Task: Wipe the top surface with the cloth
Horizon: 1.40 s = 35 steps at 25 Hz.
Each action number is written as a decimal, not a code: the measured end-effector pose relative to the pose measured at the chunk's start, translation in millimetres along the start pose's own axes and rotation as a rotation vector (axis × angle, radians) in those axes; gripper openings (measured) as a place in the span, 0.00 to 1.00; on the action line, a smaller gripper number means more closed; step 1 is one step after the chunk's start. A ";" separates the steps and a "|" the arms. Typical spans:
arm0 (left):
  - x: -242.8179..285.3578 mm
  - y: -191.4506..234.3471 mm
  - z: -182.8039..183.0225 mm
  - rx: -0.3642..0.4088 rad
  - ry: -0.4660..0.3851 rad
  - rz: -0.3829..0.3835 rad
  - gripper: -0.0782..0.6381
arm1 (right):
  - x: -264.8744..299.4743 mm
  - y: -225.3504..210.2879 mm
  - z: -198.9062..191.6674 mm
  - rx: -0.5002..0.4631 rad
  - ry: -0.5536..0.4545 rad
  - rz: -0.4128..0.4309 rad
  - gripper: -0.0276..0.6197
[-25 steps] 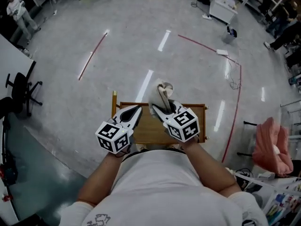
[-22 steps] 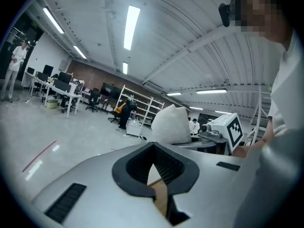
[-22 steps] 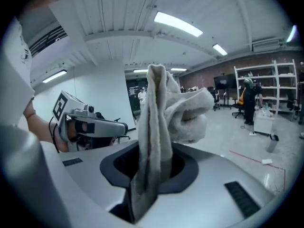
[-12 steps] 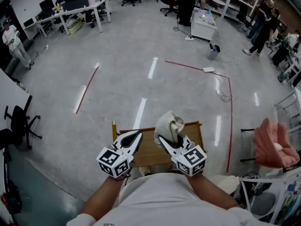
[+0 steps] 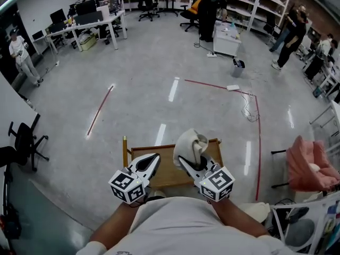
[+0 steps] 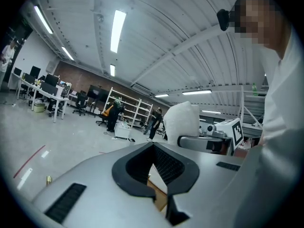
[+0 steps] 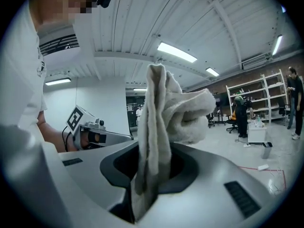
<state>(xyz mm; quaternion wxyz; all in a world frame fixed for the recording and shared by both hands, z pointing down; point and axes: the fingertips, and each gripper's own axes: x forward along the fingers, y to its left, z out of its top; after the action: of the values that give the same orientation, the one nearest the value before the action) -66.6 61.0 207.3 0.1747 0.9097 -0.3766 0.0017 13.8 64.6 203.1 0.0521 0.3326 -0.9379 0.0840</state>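
Observation:
A small wooden table (image 5: 167, 169) stands right in front of the person, its top bare wood. My right gripper (image 5: 187, 163) hovers over its right half, shut on a crumpled off-white cloth (image 5: 190, 144) that sticks up out of the jaws. The right gripper view shows that cloth (image 7: 164, 122) pinched in the right gripper (image 7: 142, 194), with folds bulging above. My left gripper (image 5: 154, 158) hangs over the table's left half, jaws together and holding nothing. From the left gripper (image 6: 166, 194), a sliver of the table (image 6: 159, 196) shows below, and the cloth (image 6: 183, 120) at the right.
A pink-draped chair (image 5: 311, 166) stands to the right, a black office chair (image 5: 24, 139) to the left. Red tape (image 5: 258, 137) runs along the grey floor. Desks, shelves and several people are far off at the back.
The head view has tilted up, showing more of the room. Both grippers sit a little lower in the picture; the cloth stays clamped in the right one.

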 end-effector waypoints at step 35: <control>-45.1 -259.0 -43.5 0.056 -0.087 -0.003 0.12 | -238.3 96.4 -24.6 0.022 -0.063 0.038 0.18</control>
<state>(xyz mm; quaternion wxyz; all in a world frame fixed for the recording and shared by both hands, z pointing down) 84.3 275.5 160.0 0.1325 0.9140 -0.3824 -0.0275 138.1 289.6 178.8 0.0172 0.3178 -0.9442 0.0846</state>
